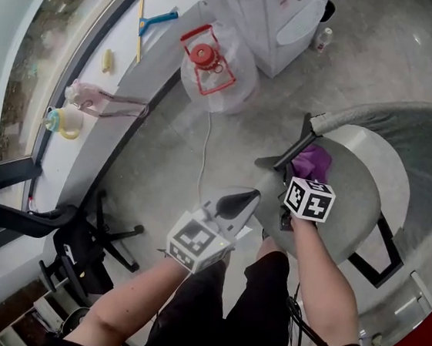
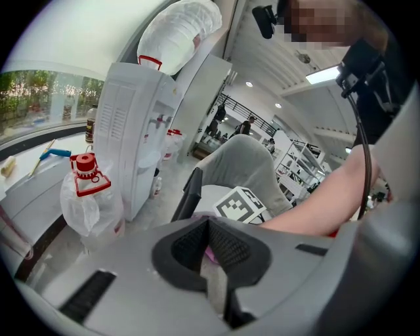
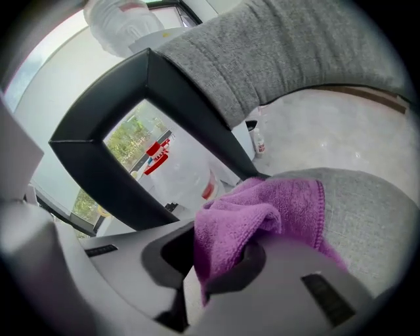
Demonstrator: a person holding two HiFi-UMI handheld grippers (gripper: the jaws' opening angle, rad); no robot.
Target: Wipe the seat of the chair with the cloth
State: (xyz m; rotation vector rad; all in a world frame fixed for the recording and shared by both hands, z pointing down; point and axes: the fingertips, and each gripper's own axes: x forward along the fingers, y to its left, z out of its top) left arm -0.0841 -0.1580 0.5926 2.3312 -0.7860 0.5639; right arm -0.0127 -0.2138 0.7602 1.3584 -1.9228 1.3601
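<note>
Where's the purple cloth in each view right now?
Head view: purple cloth right of centre, on the chair seat.
Left gripper view: thin sliver low centre, behind the left gripper.
Right gripper view: centre, clamped by the right gripper.
Shared landmark: chair's black arm frame.

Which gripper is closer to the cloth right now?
Right. The right gripper is clamped on the cloth on the seat; the left gripper, shut and empty, hangs apart from it, beside the seat's edge.

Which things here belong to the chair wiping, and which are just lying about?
In the job: purple cloth, held in the jaws of the right gripper; chair seat.
Lying about: water jug, squeegee, yellow cup, water dispenser; left gripper, shut, empty.
</note>
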